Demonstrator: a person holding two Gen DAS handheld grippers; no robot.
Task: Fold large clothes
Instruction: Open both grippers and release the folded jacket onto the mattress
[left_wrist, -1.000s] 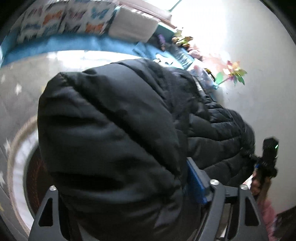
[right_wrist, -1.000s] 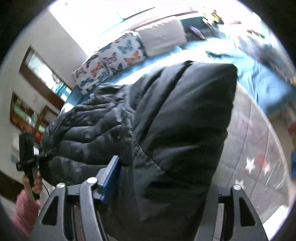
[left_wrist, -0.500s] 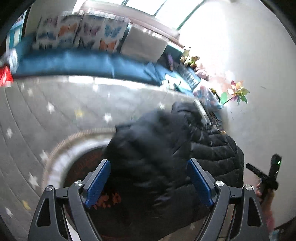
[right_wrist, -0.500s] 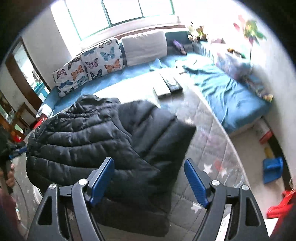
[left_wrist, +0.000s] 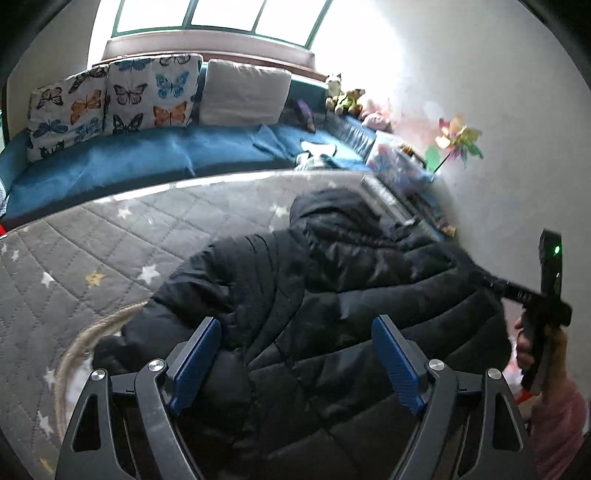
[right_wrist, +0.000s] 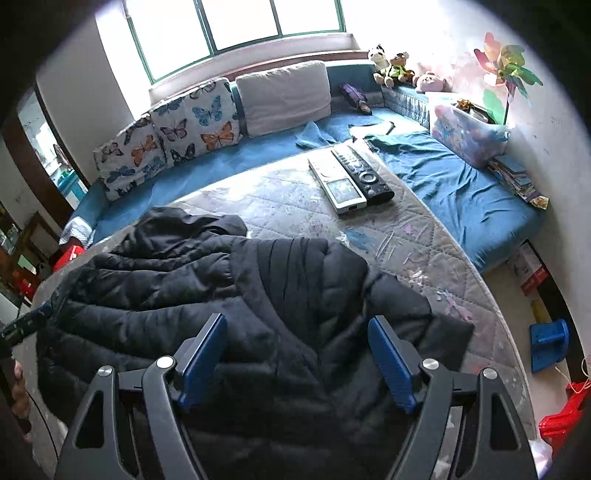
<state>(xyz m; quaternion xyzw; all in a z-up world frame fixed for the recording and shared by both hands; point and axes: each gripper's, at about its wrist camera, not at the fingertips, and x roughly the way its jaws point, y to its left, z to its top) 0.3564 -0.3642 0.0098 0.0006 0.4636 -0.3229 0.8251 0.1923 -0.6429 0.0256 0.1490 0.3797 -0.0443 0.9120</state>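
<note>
A black puffer jacket (left_wrist: 314, 277) lies on the grey quilted mat (left_wrist: 110, 251), hood toward the window. In the right wrist view the jacket (right_wrist: 221, 295) has one quilted sleeve laid across its body. My left gripper (left_wrist: 295, 325) hovers open above the jacket, with nothing between its blue pads (left_wrist: 195, 362). Over the jacket's near part my right gripper (right_wrist: 297, 323) also stands open and its pads (right_wrist: 391, 365) touch no cloth. A hand (left_wrist: 528, 343) in a pink sleeve holds the other gripper's handle at the right edge of the left wrist view.
Two remote controls (right_wrist: 351, 177) lie on the mat (right_wrist: 424, 258) beyond the jacket. A blue couch (left_wrist: 129, 158) with butterfly pillows (right_wrist: 166, 144) curves behind it. A pinwheel (right_wrist: 506, 70) and toy box stand at the wall. A blue stool (right_wrist: 550, 343) sits on the floor at right.
Both grippers had jacket cloth between their jaws, held close to the cameras. They let it go, and the jacket dropped onto the mat. Both grippers have drawn back above it.
</note>
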